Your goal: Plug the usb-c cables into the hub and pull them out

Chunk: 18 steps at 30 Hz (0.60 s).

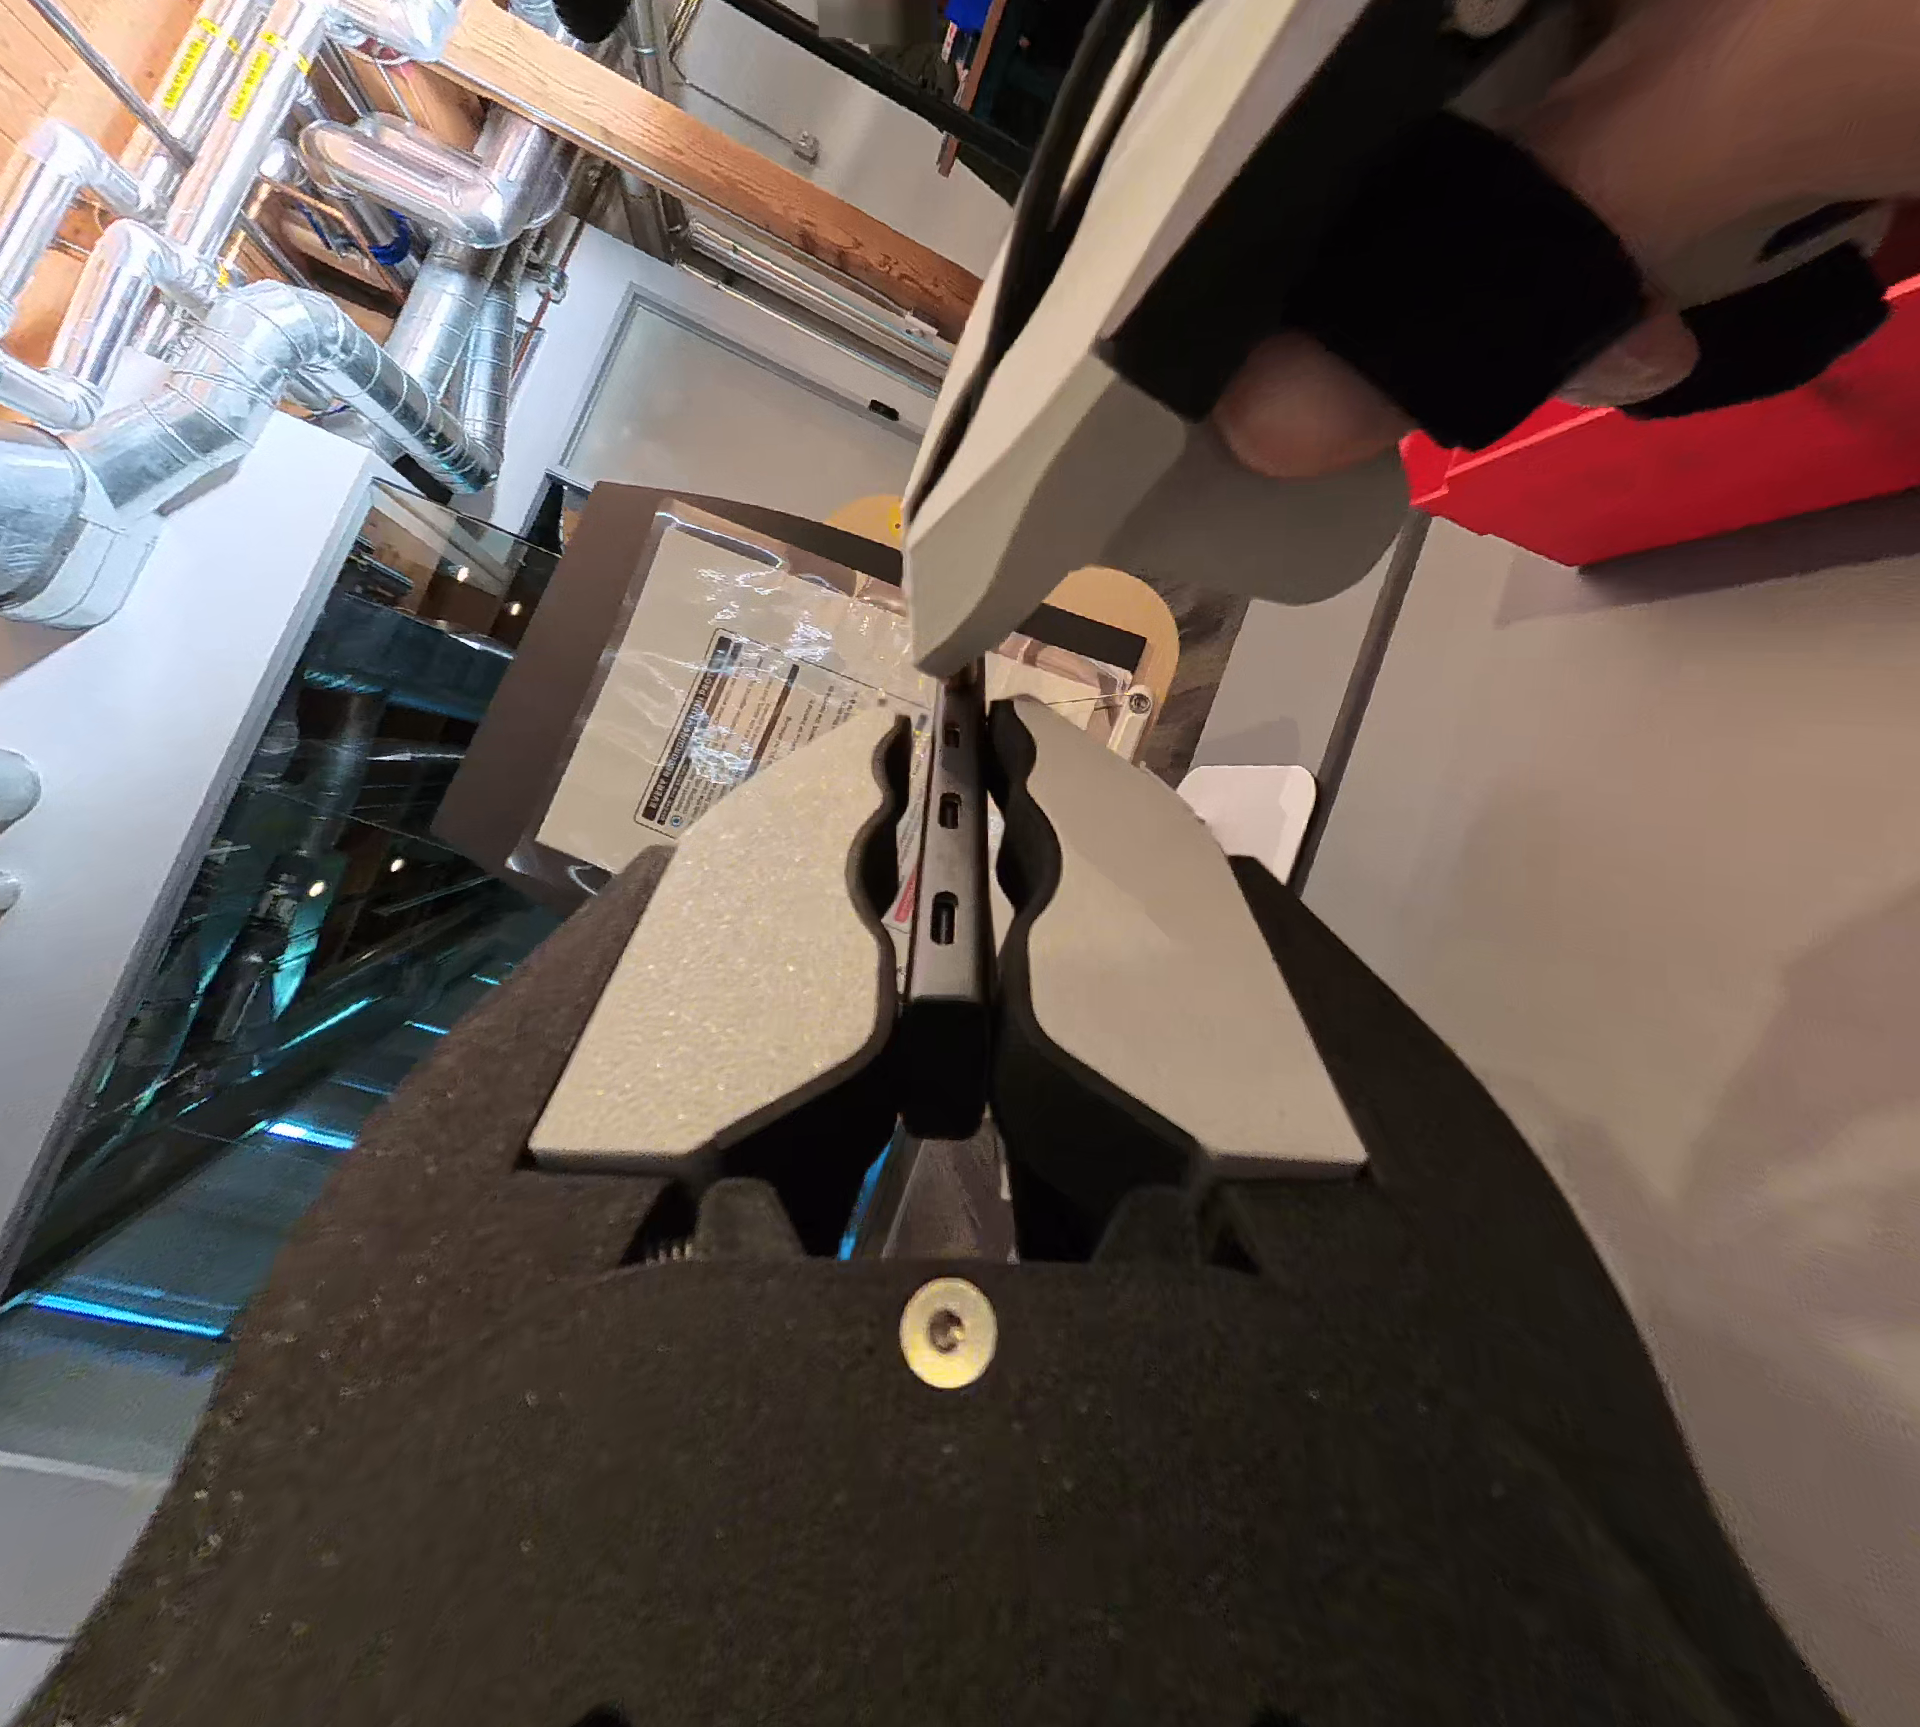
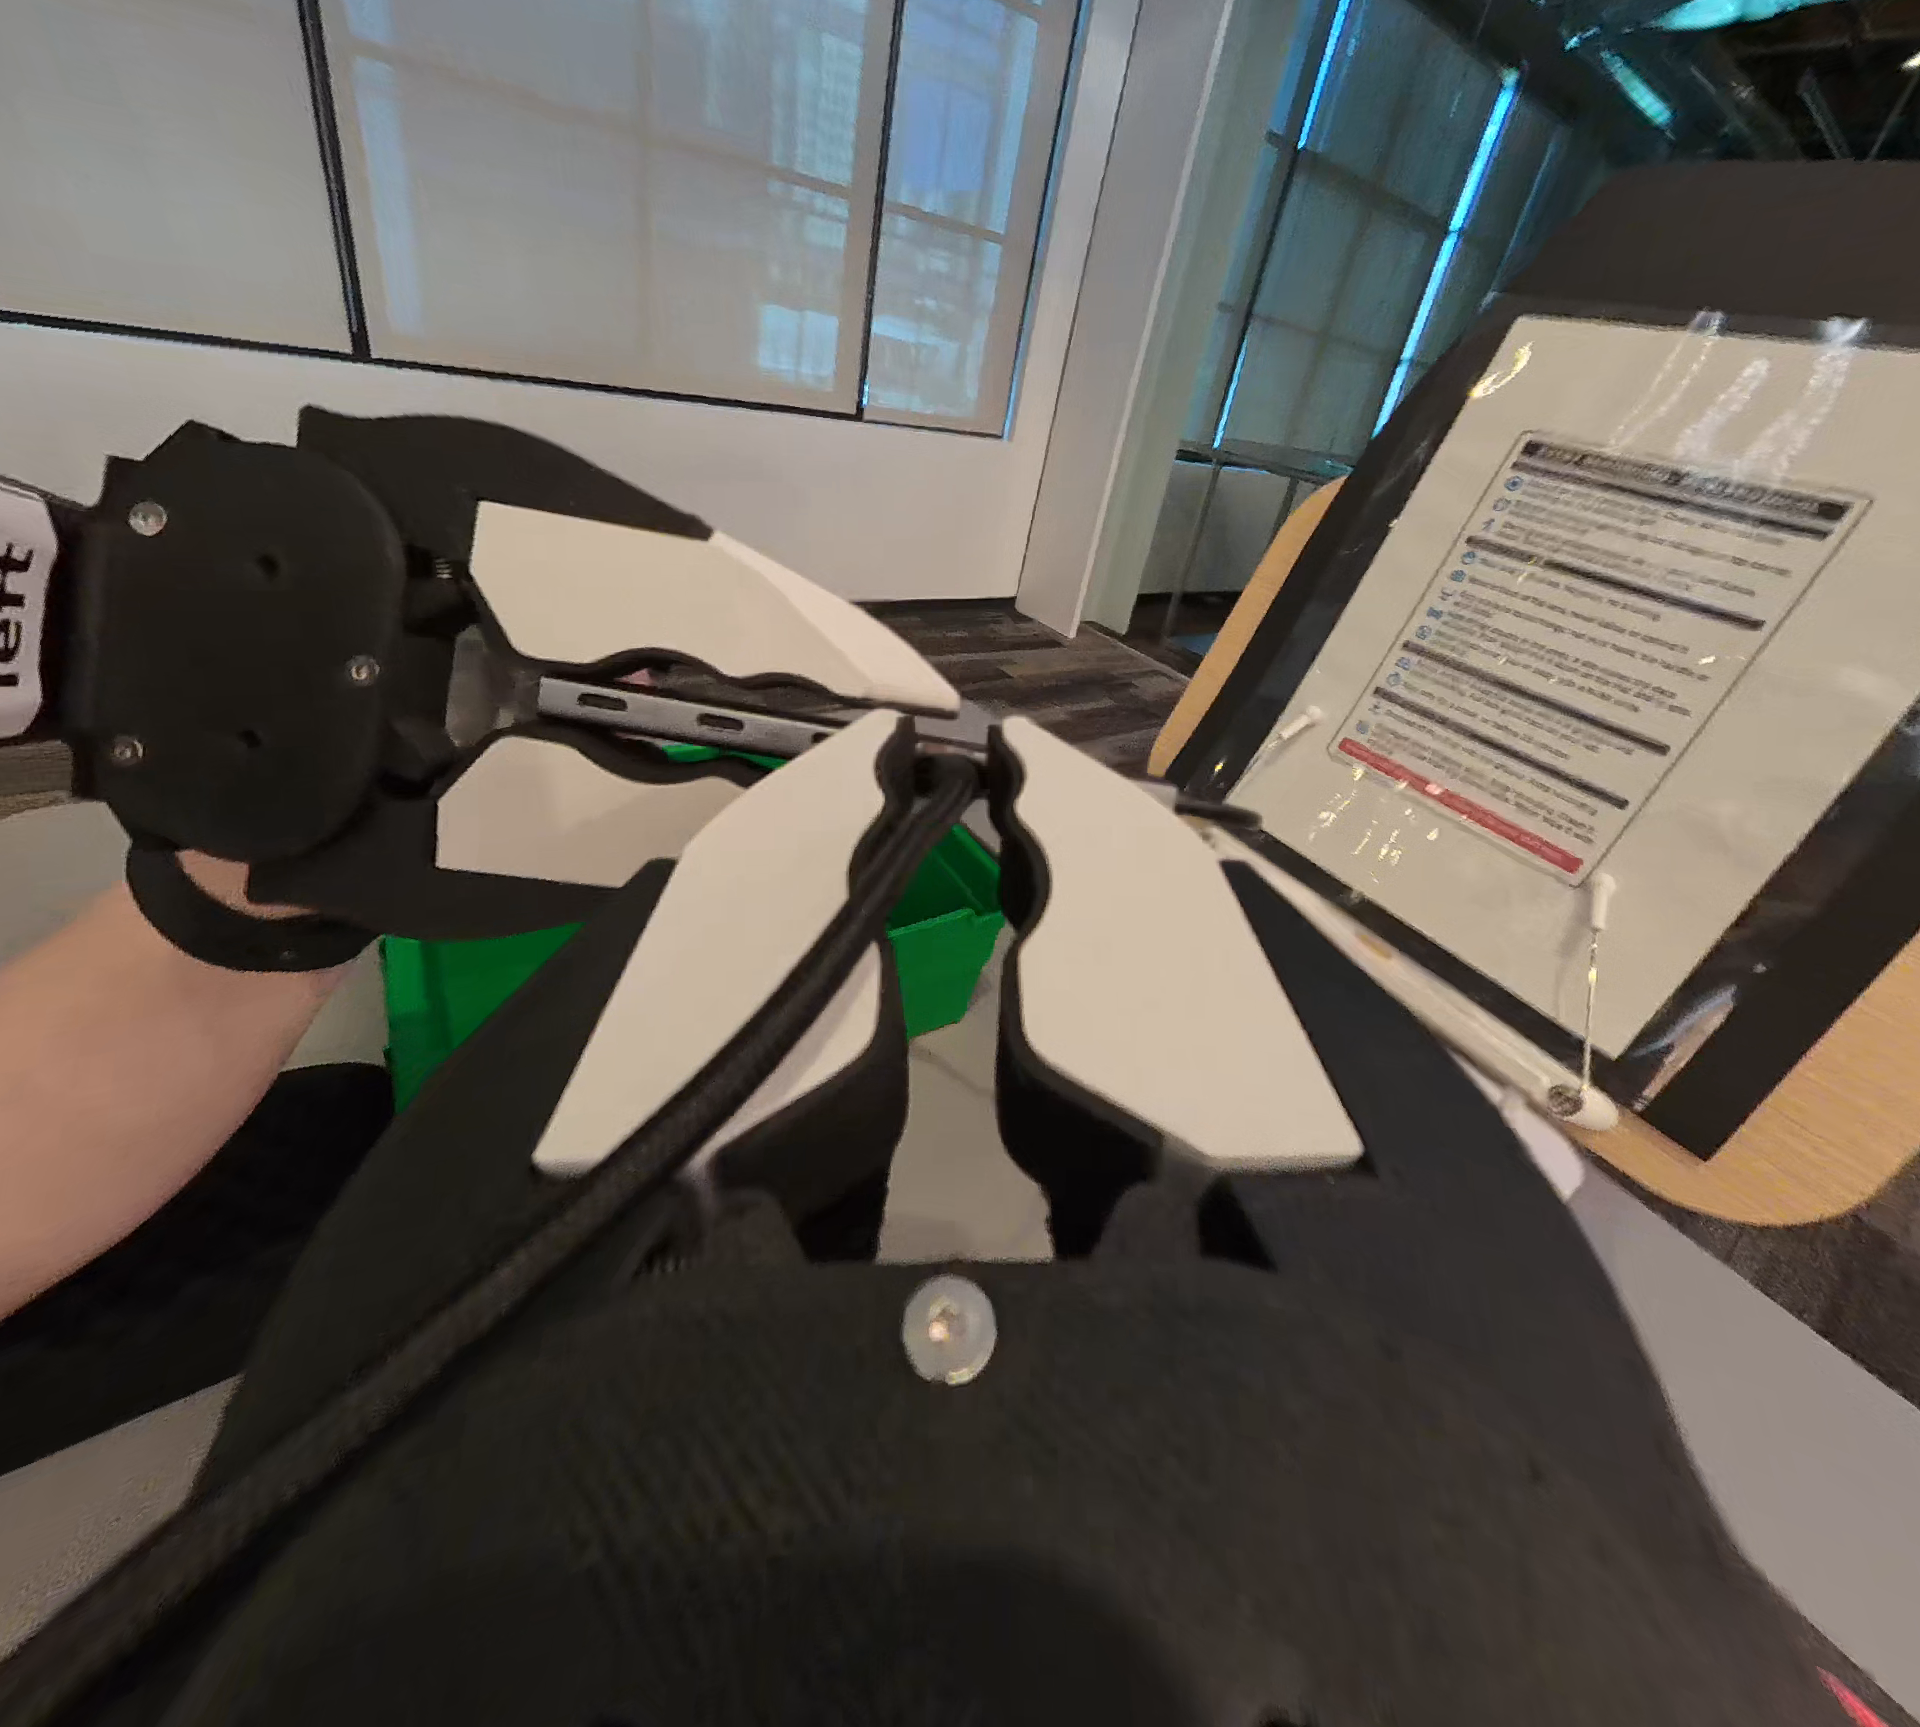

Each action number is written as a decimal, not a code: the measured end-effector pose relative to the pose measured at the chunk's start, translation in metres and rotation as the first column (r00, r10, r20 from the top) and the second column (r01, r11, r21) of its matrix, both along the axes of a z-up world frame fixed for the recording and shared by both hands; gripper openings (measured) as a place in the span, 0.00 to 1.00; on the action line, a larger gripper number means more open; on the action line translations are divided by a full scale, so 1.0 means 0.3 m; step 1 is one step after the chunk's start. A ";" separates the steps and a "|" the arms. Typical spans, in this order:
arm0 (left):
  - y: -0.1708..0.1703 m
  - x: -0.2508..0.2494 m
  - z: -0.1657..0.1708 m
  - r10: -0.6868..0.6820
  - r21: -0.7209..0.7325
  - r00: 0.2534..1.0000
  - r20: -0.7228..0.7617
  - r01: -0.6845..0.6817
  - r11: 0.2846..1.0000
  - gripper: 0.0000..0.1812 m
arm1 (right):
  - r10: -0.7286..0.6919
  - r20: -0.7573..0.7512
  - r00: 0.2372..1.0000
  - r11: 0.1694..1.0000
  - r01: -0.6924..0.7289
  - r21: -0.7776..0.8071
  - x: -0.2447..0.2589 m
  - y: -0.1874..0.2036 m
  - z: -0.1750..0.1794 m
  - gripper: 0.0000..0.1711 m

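My left gripper [image 1: 948,721] is shut on a slim dark hub [image 1: 948,856] held on edge, its row of ports facing the camera. In the right wrist view the left gripper [image 2: 935,706] holds the grey hub [image 2: 675,709] level in the air. My right gripper [image 2: 943,742] is shut on a black braided usb-c cable [image 2: 790,1002], the plug end at the hub's far end; whether the plug is inside a port is hidden by the fingertips. In the left wrist view the right gripper [image 1: 940,654] touches the hub's far tip from above.
A green bin [image 2: 935,939] sits below the hub. A red bin [image 1: 1683,472] stands on the grey table [image 1: 1610,846]. A black stand with a plastic-covered printed sheet [image 2: 1558,669] leans at the right on a wooden board [image 2: 1766,1137]. A person's hands hold both grippers. The grippers are tip to tip, or close to it.
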State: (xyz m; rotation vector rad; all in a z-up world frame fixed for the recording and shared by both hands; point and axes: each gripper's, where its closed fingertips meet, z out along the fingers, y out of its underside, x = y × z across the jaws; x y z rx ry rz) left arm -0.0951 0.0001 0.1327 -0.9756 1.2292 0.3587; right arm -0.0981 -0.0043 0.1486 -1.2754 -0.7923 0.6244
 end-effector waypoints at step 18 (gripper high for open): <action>0.104 0.028 -0.077 0.118 0.025 0.993 0.025 -0.118 0.993 0.08 | -0.066 0.112 0.992 0.995 0.074 -0.063 0.076 0.064 -0.061 0.08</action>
